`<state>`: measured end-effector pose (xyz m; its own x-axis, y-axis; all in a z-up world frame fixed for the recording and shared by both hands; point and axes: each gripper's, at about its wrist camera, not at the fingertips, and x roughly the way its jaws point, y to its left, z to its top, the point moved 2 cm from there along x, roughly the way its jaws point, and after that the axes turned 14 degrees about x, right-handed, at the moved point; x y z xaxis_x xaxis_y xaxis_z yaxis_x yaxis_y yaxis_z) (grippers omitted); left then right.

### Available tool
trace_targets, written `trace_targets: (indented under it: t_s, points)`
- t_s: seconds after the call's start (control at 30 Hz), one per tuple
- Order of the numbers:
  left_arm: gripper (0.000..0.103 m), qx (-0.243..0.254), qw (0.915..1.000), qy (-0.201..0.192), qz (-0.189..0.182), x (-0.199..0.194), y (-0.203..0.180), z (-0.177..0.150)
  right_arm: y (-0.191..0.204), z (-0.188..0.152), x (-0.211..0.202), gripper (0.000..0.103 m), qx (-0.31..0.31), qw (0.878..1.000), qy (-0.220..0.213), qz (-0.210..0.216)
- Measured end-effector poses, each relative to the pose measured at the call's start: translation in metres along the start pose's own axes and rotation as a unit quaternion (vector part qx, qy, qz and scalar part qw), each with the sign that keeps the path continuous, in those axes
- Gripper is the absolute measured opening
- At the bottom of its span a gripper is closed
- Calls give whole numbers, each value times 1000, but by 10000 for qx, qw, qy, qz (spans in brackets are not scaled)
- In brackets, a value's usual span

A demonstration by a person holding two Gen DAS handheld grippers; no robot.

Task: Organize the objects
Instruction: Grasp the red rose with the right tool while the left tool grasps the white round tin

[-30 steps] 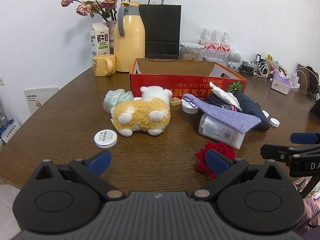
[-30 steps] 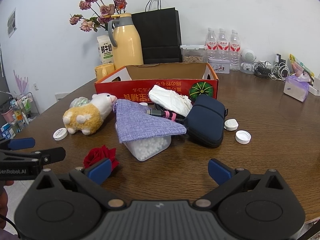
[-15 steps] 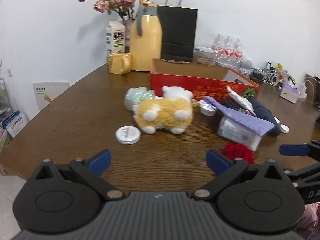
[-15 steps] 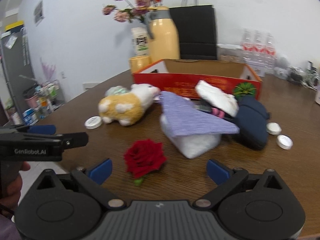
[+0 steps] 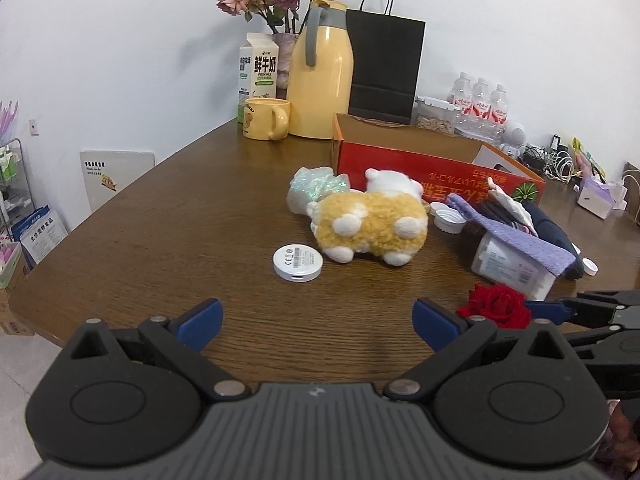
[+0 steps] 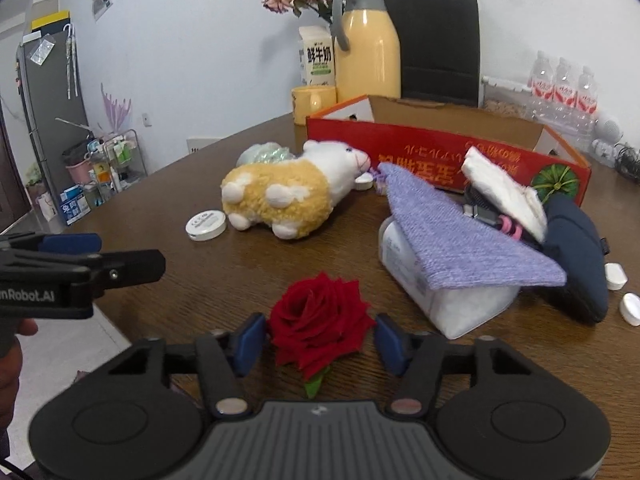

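Observation:
A red rose [image 6: 318, 318] lies on the brown table between the blue pads of my right gripper [image 6: 320, 344]. The jaws have narrowed around it; the left pad [image 6: 250, 340] touches the petals and a small gap shows at the right pad. The rose also shows in the left wrist view [image 5: 496, 306]. My left gripper [image 5: 318, 320] is open and empty above the near table edge. A yellow and white plush sheep [image 5: 370, 222] lies mid-table, a white round disc [image 5: 298, 262] in front of it. An open red cardboard box [image 6: 448, 148] stands behind.
A purple cloth pouch [image 6: 456, 232] lies over a white plastic pack [image 6: 440, 300], next to a navy case [image 6: 576, 248] and white caps [image 6: 616, 276]. A yellow jug [image 5: 322, 76], mug [image 5: 266, 118], milk carton, black bag and water bottles stand at the back.
My right gripper has moved left and forward onto the rose and its jaws have closed in around it. My left gripper has swung left and stays open.

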<state>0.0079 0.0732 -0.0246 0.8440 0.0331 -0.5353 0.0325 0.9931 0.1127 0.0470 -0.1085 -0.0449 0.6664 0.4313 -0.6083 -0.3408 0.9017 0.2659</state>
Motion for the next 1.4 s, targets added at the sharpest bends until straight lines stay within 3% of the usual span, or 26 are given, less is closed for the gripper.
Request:
trace_targets:
  t_s: [0.07,0.4,0.47,0.63,0.87,0.9,1.0,1.13,1.4]
  points:
    - [103,-26,10000,28,-12,2,2,-1,1,0,2,41,-27,10000,-18,55]
    - [103,-26,9999,-25,101,16,13,9,4,9,-8,35,-60,9991,-330,275]
    - [100,-29,9999,-9,121,23,17,12,5,12,-9,35,-59,9988,-389,288]
    - [76,44,9999,129,49,49,22,16,4,17,-10,35,-57,9984,-475,295]
    - [73,268,9989,394,0,84,25,23,4,24,-4,35,-61,9984,-493,260]
    - [68,285,9988,389,38,86,26,24,4,25,-3,34,-64,9984,-490,262]
    - [40,310,9989,339,-14,88,26,25,4,27,0,34,-59,9985,-486,254]
    - [40,307,9988,301,-238,81,24,25,5,30,2,34,-51,9984,-500,260]
    - [40,190,9997,-29,-126,50,24,44,7,39,-16,34,-85,9970,-701,301]
